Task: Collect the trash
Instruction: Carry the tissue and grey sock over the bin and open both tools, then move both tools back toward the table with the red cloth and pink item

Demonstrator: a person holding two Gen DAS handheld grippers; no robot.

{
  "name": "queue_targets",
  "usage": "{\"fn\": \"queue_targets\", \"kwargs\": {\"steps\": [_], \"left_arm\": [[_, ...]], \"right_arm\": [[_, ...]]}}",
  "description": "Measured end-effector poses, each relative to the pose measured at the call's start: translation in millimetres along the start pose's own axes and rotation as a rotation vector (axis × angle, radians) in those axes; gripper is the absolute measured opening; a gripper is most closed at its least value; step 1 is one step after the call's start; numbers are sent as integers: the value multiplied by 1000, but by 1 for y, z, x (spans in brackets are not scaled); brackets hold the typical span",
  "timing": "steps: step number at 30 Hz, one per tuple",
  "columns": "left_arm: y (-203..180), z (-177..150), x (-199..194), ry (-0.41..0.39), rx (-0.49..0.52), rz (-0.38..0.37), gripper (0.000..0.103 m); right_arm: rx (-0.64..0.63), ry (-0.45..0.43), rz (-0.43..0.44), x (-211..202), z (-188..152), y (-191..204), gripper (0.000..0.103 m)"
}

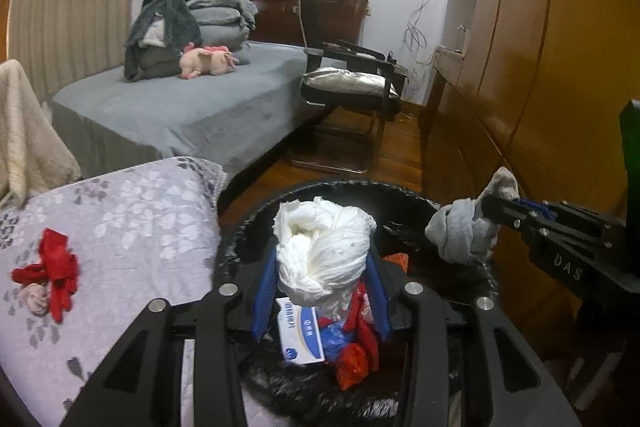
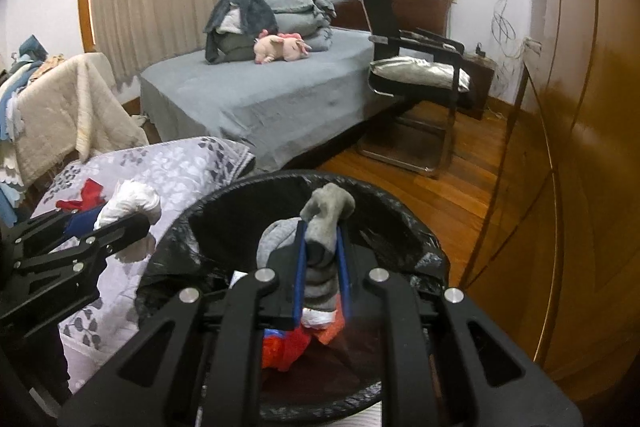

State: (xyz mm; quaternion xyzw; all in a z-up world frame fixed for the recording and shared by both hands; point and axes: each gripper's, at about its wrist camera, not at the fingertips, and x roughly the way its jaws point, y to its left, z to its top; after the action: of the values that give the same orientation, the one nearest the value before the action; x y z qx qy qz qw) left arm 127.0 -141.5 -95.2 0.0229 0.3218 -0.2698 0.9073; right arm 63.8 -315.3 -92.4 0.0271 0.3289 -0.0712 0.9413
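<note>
Grippers clamp a tissue wad (image 1: 324, 247) and a sock (image 2: 326, 239) above the half-filled bin (image 2: 400, 211); red scraps (image 1: 56, 267) remain beside it.

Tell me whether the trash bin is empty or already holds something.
Not empty. Inside the black-lined bin, red wrappers and a white box lie at the bottom, below the wad.

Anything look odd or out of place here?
Yes: the right gripper holds a grey sock over the black-lined trash bin, though it is clothing rather than rubbish. A red scrap lies on the floral bedspread.
</note>
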Motion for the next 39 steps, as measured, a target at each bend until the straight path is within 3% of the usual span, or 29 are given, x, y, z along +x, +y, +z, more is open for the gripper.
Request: {"fn": "queue_targets", "kwargs": {"steps": [8,11,13,15,17,19,21,25,39], "left_arm": [[-2,0,31,28,7,-20,41],[-3,0,38,36,9,-34,51],[-2,1,39,41,0,-45,60],[1,0,37,41,-3,-45,62],[6,0,32,36,-7,-42,67],[11,0,26,25,-10,-26,76],[20,0,16,15,-16,-1,87],[43,-1,-6,-8,-44,61,97],[149,-26,-88,-87,-194,312,97]], "right_arm": [[11,36,-25,23,-5,-11,13],[10,42,-38,28,-5,-10,19],[13,38,-53,29,-5,-11,35],[8,29,-61,28,-5,-12,40],[7,20,-66,26,-5,-11,53],[9,-2,-70,21,-4,-10,84],[0,-24,-62,15,-3,-6,96],[-5,-21,-20,10,1,5,98],[-81,-27,126,26,21,102,98]]}}
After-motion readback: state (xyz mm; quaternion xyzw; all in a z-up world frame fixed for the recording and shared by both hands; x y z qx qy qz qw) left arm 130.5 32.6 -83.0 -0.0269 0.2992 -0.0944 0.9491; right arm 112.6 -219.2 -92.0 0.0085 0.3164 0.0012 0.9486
